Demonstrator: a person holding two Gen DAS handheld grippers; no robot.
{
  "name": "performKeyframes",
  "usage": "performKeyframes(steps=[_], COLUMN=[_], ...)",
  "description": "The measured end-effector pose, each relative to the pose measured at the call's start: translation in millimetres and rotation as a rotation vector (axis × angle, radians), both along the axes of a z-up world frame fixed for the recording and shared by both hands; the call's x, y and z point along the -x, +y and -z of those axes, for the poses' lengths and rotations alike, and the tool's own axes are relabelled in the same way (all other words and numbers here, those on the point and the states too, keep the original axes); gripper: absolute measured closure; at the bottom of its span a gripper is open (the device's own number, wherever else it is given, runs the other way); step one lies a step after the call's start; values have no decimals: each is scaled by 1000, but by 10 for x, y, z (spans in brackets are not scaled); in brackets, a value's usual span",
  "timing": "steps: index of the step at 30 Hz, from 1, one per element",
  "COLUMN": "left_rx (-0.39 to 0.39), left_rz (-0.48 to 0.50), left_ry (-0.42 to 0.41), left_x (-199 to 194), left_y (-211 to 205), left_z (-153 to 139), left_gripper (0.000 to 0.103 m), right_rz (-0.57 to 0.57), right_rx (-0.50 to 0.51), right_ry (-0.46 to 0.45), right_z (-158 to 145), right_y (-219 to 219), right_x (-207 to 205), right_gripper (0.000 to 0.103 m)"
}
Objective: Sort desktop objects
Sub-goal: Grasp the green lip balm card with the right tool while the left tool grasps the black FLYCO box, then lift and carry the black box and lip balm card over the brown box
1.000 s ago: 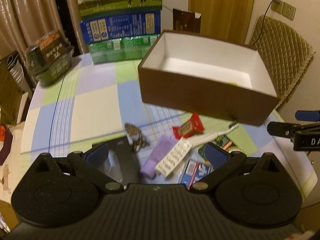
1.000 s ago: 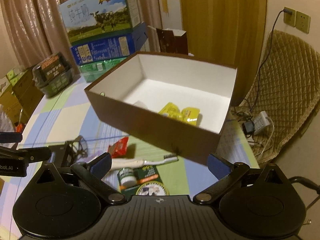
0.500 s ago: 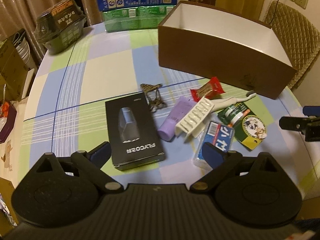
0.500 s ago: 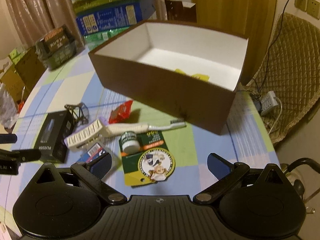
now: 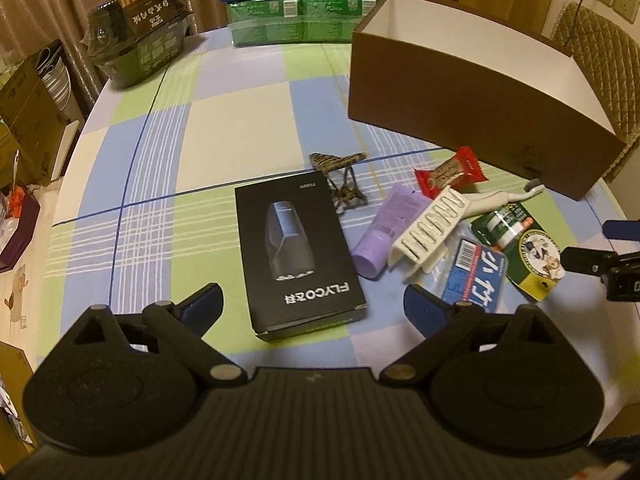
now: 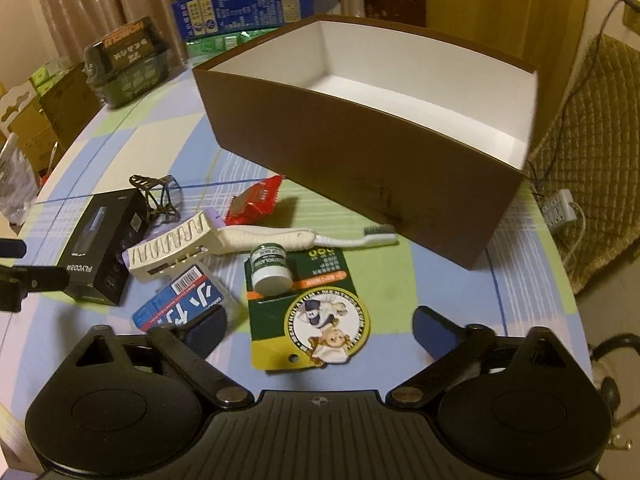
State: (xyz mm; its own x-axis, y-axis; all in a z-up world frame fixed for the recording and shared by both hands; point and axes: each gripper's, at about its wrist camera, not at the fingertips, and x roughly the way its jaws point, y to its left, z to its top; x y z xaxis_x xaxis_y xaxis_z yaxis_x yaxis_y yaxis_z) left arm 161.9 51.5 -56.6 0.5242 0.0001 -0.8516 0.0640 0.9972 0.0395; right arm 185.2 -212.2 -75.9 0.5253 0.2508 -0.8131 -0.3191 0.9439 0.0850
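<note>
As both lowered, right tongs (image 6: 320, 326) narrowed, empty

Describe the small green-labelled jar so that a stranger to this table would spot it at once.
Start at the big brown box on the checked tablecloth. In front of it lies a white toothbrush, and just below that a green card with a round cartoon picture. The jar lies on that card's upper left corner: the only small white pot with a green label and cap.
</note>
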Motion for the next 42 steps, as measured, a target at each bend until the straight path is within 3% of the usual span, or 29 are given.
performKeyframes(steps=[5, 11, 22, 24, 27, 38, 42], left_rx=[1, -1, -7, -9, -9, -9, -3], left_rz=[-14, -24, -17, -13, -9, -11, -20], left_ry=[11, 24, 55, 61, 70, 56, 65], left_x=[-82, -189, -327, -342, -370, -688, -820], left_y=[65, 133, 153, 148, 144, 120, 127], left_z=[62, 132, 257, 283, 324, 439, 485], left_gripper=[8, 8, 7, 7, 7, 10, 19], right_rz=[-55, -111, -164, -171, -175, -83, -40], right_rx=[-3, 15, 71, 69, 82, 91, 92], right_ry=[-6, -8, 1, 3, 8, 52, 58], right_z=[118, 255, 468, 482, 476, 414, 404], right_y=[96, 238, 458, 451, 424, 88, -8], right_x=[-70, -200, -412, -406, -388, -272, -276], right_gripper=[48, 61, 63, 71, 73, 73, 73])
